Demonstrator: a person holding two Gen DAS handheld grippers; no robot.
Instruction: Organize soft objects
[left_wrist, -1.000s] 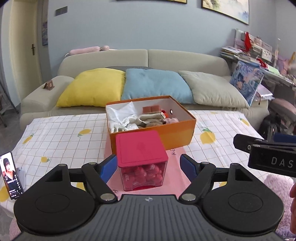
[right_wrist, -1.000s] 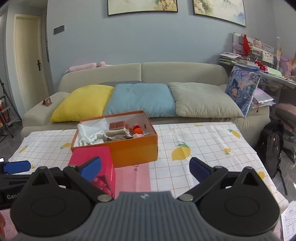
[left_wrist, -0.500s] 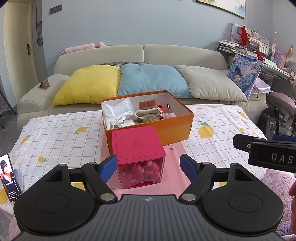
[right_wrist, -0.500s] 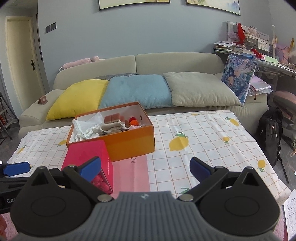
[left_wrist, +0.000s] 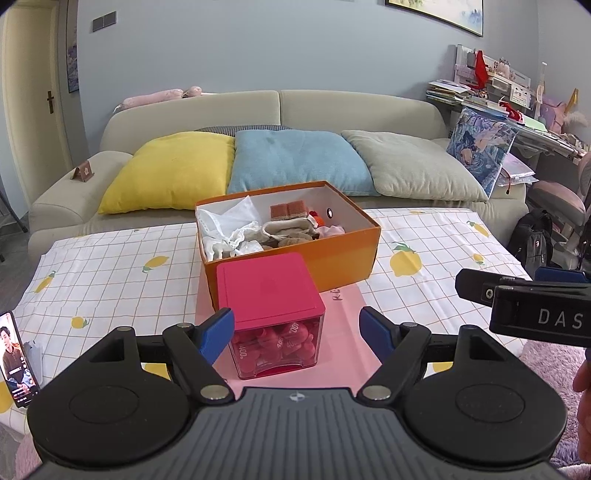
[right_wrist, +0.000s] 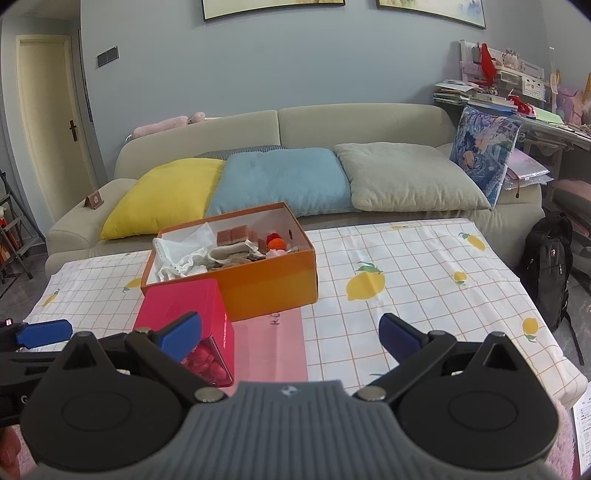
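Note:
An open orange box (left_wrist: 343, 264) (right_wrist: 273, 284) stands on the table and holds soft things: white cloth (left_wrist: 229, 232), beige socks (left_wrist: 284, 229), brown sponges (right_wrist: 236, 236) and an orange ball (right_wrist: 276, 243). A clear box with a pink lid (left_wrist: 267, 295) (right_wrist: 184, 306) full of red pieces stands in front of it on a pink mat (left_wrist: 343, 354). My left gripper (left_wrist: 297, 328) is open and empty, its fingers either side of the pink-lid box and nearer the table edge. My right gripper (right_wrist: 290, 330) is open and empty, to the right of that box.
The table has a lemon-print cloth (right_wrist: 406, 280). A phone (left_wrist: 16, 358) leans at its left front corner. A sofa with yellow, blue and grey cushions (left_wrist: 295, 162) stands behind. A black backpack (right_wrist: 546, 266) and a cluttered desk (left_wrist: 498, 107) are at the right.
Both grippers have drawn back and risen a little, so the boxes look smaller and lower in view. Both stay open. The boxes have not moved.

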